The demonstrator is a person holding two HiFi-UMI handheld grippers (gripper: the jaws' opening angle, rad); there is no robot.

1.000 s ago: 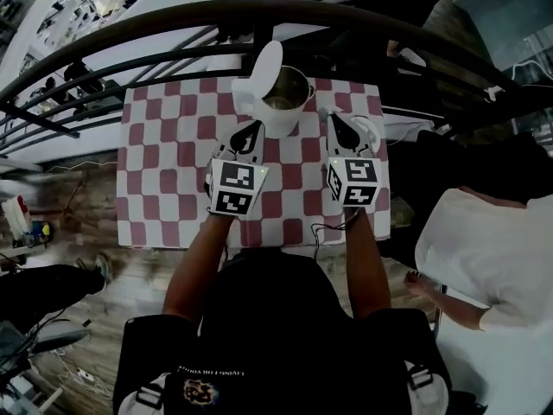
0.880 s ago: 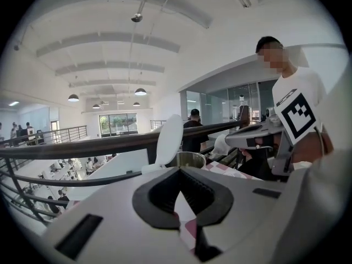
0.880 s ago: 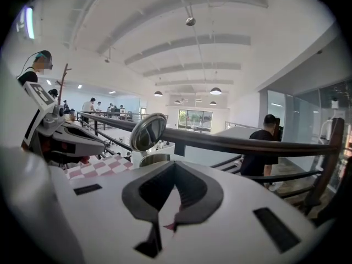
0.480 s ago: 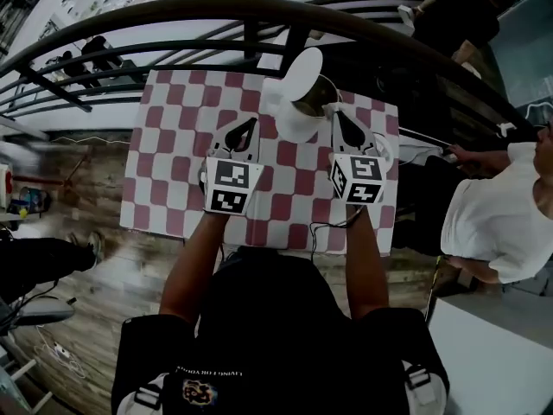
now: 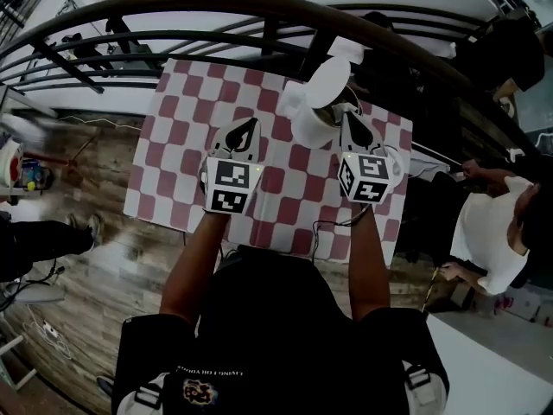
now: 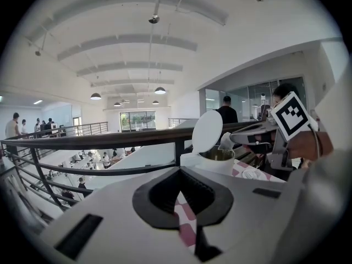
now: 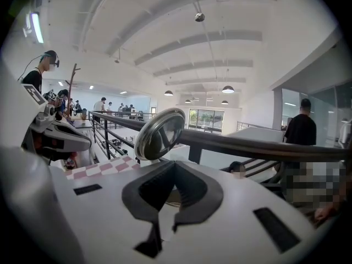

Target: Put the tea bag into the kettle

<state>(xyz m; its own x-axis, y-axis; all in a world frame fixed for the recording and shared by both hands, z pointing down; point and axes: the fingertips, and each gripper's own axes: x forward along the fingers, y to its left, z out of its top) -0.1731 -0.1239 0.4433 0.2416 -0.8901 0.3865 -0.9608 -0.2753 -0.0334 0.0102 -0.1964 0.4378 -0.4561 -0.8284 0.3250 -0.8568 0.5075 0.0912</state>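
A white kettle (image 5: 307, 128) stands at the far side of the checked table (image 5: 173, 162) with its lid (image 5: 328, 82) flipped up. My right gripper (image 5: 348, 118) is shut on a white tea bag (image 6: 225, 142) and holds it at the kettle's (image 6: 217, 159) rim, just over the opening. The right gripper view shows the steel underside of the lid (image 7: 159, 133) straight ahead and the tea bag (image 7: 161, 221) pinched between the jaws. My left gripper (image 5: 244, 128) hovers left of the kettle, shut on nothing.
A dark railing (image 5: 259, 11) runs right behind the table's far edge. A small white dish (image 6: 253, 173) lies on the cloth to the right of the kettle. A person in white (image 5: 488, 232) stands off the table's right side.
My right gripper has moved forward and left from beside the kettle to its rim, carrying the tea bag. The left gripper has kept its place. The head camera has shifted.
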